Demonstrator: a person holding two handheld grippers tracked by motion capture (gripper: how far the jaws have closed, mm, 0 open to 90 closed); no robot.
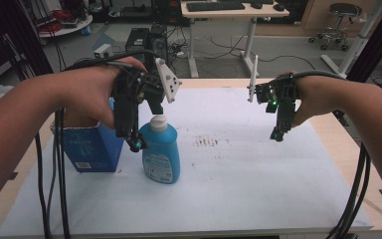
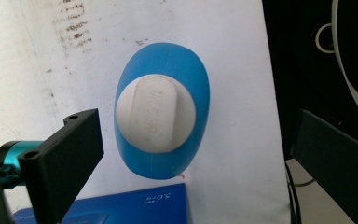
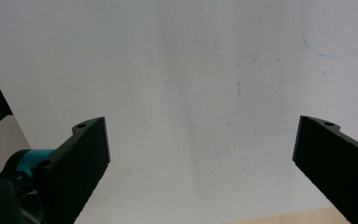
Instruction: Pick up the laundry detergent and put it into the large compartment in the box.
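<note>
The left hand-held gripper hangs directly above a blue bottle that stands upright on the white sheet covering the desk, toward the desk's left edge and roughly midway between its near and far edges. In the left gripper view the jaws stand wide apart, looking straight down on the bottle's white cap, which sits between them but nearer the left jaw and touches neither. A blue box stands just beside the bottle on the side of the left edge, and its top shows at the bottom of the left gripper view. The step in hand appears to be a grasp of the bottle from above, at the cap or the neck under it. To do it well, the person should likely shift the gripper so that the cap lies evenly between the jaws, then come straight down without tilting, since a jaw that meets the cap off-centre could tip the bottle. The jaw nearest the box needs room to pass, so the descent should keep clear of the box's top edge. The right hand-held gripper hovers over bare sheet toward the desk's right edge, its jaws spread and holding nothing; it could steady the bottle if needed.
</note>
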